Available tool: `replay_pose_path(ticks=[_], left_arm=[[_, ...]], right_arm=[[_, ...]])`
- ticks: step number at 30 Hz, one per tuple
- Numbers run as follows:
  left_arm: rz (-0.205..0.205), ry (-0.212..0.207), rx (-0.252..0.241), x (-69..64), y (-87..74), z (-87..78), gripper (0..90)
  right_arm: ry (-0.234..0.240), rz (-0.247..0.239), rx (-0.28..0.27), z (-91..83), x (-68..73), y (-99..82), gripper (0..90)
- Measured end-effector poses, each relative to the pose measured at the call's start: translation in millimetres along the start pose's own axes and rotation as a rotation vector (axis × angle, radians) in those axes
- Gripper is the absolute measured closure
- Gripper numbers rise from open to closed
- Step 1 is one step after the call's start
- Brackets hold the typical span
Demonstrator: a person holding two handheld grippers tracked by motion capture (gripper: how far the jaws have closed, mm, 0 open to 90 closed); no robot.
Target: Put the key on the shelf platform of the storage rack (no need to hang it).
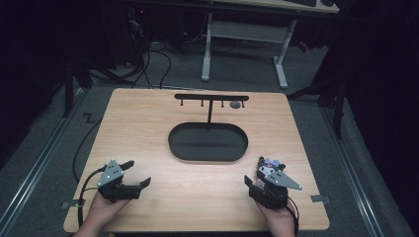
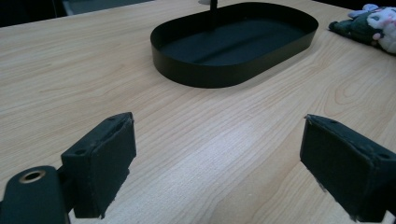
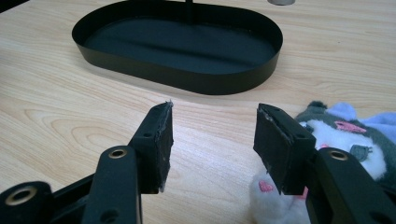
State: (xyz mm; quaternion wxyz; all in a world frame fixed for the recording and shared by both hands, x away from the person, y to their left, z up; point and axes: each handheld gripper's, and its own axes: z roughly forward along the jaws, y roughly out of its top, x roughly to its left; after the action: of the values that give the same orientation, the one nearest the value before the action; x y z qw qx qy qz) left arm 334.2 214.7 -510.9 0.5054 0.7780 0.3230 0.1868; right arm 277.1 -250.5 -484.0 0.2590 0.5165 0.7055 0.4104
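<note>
A small plush toy point(image 1: 271, 167), grey and white with lavender and pink bits, lies on the wooden table near the front right. My right gripper point(image 1: 253, 170) rests just left of it. In the right gripper view its jaws point(image 3: 212, 140) stand apart with bare wood between them, and the plush toy point(image 3: 345, 135) lies against the outer side of the right jaw. My left gripper point(image 1: 140, 172) sits at the front left, wide open point(image 2: 219, 154) over bare table. A black oval tray point(image 1: 170, 140) lies in the middle, with nothing in it.
A black T-shaped stand point(image 1: 211, 97) with small hooks rises from the tray's far side. A small grey round object point(image 1: 235, 104) lies on the table under its right end. Table edges are close behind both hands. Beyond the table are desk legs and cables on the floor.
</note>
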Motion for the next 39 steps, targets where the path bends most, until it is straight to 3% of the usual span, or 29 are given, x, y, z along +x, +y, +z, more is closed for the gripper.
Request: replay_pose_path(ticks=[3,8,13,19,21,24,30,31,39], left_arm=[[0.017,-0.002,0.000,-4.1,0.7,0.7,11.4],[0.035,0.002,-0.001,-8.7,1.3,1.0,11.4],[0.031,0.005,-0.001,-7.7,0.6,1.0,11.4],[0.028,0.000,-0.007,-6.0,1.5,4.2,11.6],[0.044,0.002,0.007,-6.8,2.0,7.7,11.6],[0.058,0.005,0.011,-8.6,3.2,9.8,11.6],[0.043,0.005,0.002,-7.9,4.3,6.9,11.6],[0.039,0.002,0.004,-7.3,4.0,7.2,11.6],[0.029,-0.006,0.021,-10.2,1.2,7.4,11.6]], right_arm=[[-0.017,-0.017,0.014,1.0,1.6,1.0,47.2],[-0.053,0.001,0.045,1.1,-3.0,0.9,47.1],[-0.093,0.023,0.111,2.1,-9.0,0.7,46.0],[-0.122,0.030,0.139,-2.9,-19.4,3.2,44.9],[-0.131,0.050,0.147,-7.5,-25.7,3.1,43.9],[-0.141,0.034,0.169,-10.6,-29.7,3.9,43.2],[-0.146,0.073,0.215,-20.7,-45.8,10.1,41.4],[-0.134,0.099,0.228,-22.9,-48.6,9.6,41.1],[-0.124,0.075,0.259,-25.0,-43.7,11.5,39.6]])
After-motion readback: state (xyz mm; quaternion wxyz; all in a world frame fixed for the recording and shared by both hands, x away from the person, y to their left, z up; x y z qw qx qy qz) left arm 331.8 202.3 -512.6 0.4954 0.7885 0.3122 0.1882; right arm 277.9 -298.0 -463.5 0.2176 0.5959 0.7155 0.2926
